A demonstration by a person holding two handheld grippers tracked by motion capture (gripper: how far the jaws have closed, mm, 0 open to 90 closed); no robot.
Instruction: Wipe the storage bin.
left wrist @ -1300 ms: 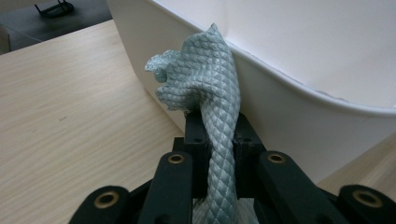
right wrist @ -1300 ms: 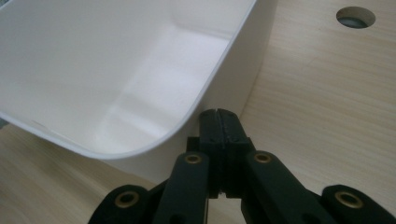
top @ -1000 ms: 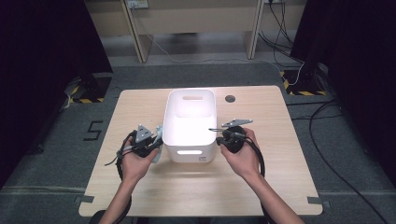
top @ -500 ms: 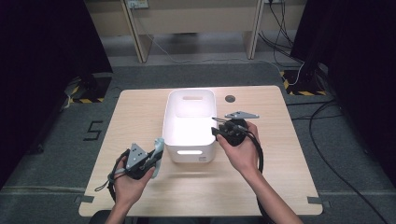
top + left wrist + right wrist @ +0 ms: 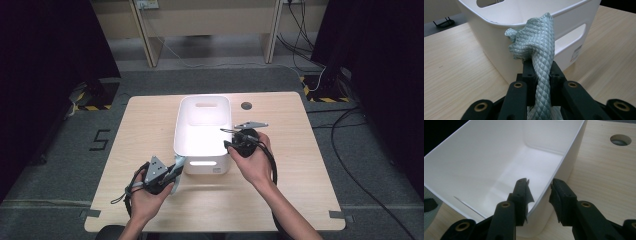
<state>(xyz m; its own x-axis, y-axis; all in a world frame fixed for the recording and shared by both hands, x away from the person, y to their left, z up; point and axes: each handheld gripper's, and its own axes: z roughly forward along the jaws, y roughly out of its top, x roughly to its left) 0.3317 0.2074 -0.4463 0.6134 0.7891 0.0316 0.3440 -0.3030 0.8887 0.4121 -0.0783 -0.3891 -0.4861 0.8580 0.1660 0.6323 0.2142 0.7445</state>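
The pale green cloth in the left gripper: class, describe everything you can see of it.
The cloth is a pale grey-green fabric with a quilted diamond weave, soft and bunched. It is pinched between the shut jaws of the left gripper, rising above them in a crumpled fold and running down between them. It sits just in front of the white bin, near its handle-slot end, above the wooden table. In the high view it hangs beside the bin's near corner.

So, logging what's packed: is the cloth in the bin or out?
Out. The left gripper holds the cloth bunched outside the bin, by its near wall.
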